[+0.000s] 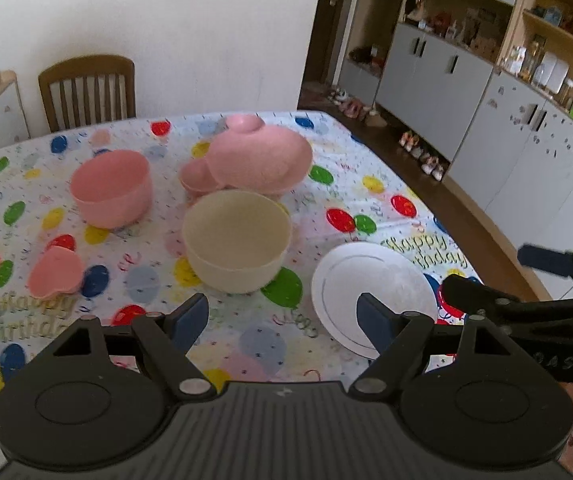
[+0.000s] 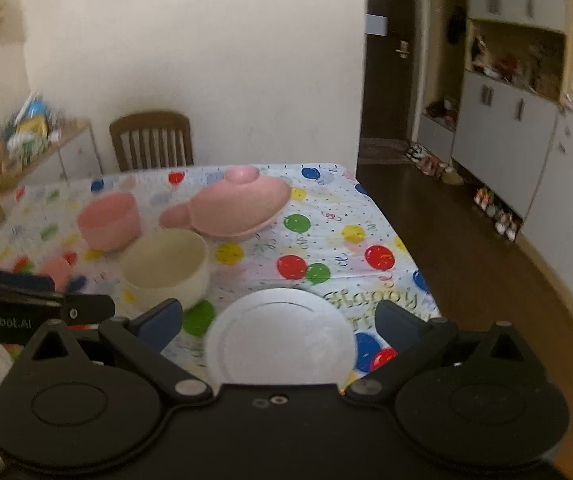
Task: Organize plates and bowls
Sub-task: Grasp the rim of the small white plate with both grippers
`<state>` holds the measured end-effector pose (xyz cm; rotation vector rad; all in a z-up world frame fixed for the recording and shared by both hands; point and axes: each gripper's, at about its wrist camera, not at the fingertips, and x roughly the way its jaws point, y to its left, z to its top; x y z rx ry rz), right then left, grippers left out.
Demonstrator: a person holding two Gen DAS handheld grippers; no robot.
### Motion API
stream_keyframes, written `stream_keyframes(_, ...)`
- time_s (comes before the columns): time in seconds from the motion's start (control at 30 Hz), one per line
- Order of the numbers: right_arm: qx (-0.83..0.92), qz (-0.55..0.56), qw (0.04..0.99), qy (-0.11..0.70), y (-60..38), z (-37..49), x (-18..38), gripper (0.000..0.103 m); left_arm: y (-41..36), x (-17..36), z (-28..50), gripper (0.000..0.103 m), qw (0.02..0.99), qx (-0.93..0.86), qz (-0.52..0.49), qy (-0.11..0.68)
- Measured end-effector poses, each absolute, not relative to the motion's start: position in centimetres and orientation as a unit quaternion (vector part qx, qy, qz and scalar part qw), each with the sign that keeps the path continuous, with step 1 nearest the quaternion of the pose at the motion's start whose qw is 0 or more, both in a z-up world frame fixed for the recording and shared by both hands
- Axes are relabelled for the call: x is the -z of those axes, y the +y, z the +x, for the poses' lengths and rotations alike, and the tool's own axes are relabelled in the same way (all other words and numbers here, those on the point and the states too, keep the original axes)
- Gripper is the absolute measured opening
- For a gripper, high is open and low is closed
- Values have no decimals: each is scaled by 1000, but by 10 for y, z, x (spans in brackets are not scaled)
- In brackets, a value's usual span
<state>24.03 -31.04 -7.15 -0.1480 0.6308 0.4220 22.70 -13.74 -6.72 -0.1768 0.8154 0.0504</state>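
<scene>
- Counter [image 1: 326, 208]: glossy balloon-print cloth reading "Happy Birthday".
- Pink plate [image 1: 260, 160]: matte, mouse-eared, far beyond both grippers.
- Cream bowl [image 1: 236, 236]: round, smooth, just ahead of the left gripper [image 1: 284, 320].
- White plate [image 2: 282, 336]: flat, round, below the right gripper [image 2: 280, 320].
- Both grippers' fingers are spread wide, holding nothing.
- "GenRobot.AI" is printed on the left gripper.

Matt plastic-looking pink bowl [image 1: 111, 188] & cream bowl [image 1: 236, 240], smooth white plate [image 1: 360, 292], glossy printed tablecloth [image 1: 246, 344], wood chair [image 1: 86, 90].
</scene>
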Motion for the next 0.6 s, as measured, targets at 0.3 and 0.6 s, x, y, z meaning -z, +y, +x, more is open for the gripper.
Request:
stream_keyframes(0.3, -219, -104, 905, 349, -331, 292, 103, 99, -160, 101, 264, 81, 893, -55, -88, 438)
stream_keyframes(0.6, -252, -60, 860, 440, -347, 346, 140, 77, -165, 136, 290, 81, 867, -69, -121, 479)
